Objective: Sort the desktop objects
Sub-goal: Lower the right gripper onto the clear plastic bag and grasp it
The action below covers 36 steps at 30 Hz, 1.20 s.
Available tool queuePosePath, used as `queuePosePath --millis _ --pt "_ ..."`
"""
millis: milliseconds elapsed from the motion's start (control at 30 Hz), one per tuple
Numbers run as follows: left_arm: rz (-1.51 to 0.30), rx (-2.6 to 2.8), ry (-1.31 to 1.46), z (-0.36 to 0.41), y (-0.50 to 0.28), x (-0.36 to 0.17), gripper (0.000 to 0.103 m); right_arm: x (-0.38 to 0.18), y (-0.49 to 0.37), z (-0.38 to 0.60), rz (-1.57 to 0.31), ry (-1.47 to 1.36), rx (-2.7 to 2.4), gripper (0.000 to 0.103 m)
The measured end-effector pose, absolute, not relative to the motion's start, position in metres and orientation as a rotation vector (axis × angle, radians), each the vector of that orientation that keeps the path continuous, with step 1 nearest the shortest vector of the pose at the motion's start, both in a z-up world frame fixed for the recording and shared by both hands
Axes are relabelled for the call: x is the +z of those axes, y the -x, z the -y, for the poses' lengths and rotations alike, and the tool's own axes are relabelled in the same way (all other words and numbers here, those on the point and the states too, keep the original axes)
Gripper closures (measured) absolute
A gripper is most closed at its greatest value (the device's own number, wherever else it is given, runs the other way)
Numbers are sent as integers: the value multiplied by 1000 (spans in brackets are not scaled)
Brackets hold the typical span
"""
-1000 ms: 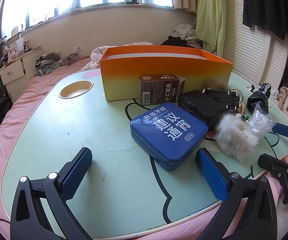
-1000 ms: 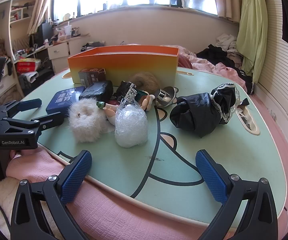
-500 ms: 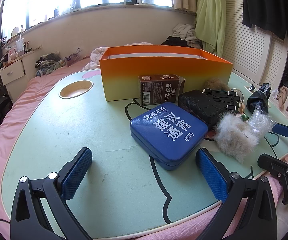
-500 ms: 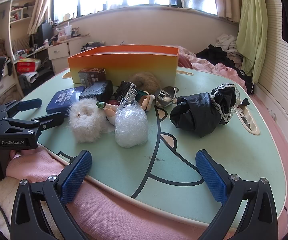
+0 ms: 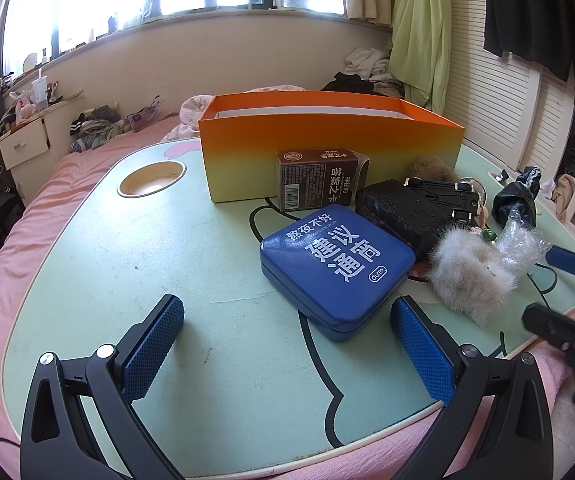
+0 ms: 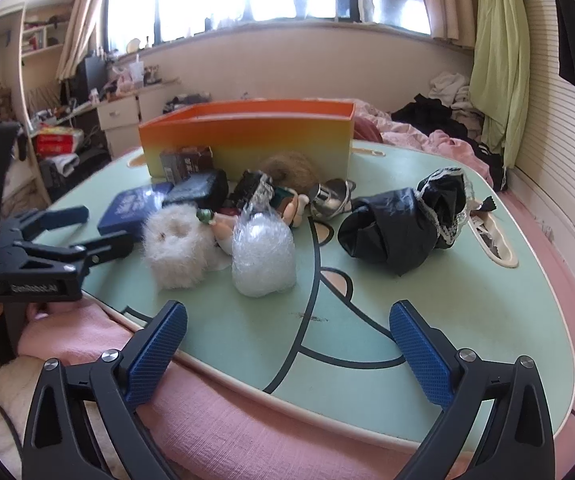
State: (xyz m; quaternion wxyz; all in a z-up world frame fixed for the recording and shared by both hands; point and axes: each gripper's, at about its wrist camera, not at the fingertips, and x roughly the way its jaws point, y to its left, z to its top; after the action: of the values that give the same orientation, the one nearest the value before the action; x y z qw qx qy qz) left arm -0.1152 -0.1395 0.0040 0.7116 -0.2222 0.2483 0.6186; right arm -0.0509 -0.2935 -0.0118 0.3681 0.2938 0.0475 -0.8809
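Bare green tabletop [image 5: 99, 264] left of the blue tin [image 5: 337, 270]; clutter bunches right, below the orange box [image 5: 327, 144]. Left gripper [image 5: 287, 354] spread wide, empty, hovering at the near table edge. Right gripper [image 6: 287, 354] spread wide, empty, just short of the plastic-wrapped bundle [image 6: 263, 258]. Nothing moved since earlier frames.

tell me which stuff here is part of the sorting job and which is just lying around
Part of the job:
- orange cardboard box
- blue square tin
- brown carton
- white fluffy ball
- clear crinkled plastic bag
- black bundled cloth

Lying about:
- green hanging garment
- pink bedding
- clothes heap
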Motion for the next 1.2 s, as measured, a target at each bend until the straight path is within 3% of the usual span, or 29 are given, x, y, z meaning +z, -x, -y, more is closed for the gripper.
queuePosePath --millis 333,400,433,467,500,600,1200 --pt "-555 1350 485 139 115 4 0 -11 67 300 -81 -806 -2265 5" --pt "-555 1349 485 139 115 4 0 -13 70 301 -84 -821 -2273 35" --pt "-556 1349 483 139 115 4 0 -13 69 300 -90 -815 -2281 46" --pt "-556 1348 483 140 115 4 0 -13 67 301 -92 -804 -2277 67" --pt "-555 1346 483 140 115 4 0 -14 66 300 -95 -798 -2274 79" --pt "-550 1345 480 141 116 5 0 -14 58 300 -109 -759 -2273 90" --pt "-522 1330 484 145 117 4 0 -6 44 271 39 -539 -2246 95"
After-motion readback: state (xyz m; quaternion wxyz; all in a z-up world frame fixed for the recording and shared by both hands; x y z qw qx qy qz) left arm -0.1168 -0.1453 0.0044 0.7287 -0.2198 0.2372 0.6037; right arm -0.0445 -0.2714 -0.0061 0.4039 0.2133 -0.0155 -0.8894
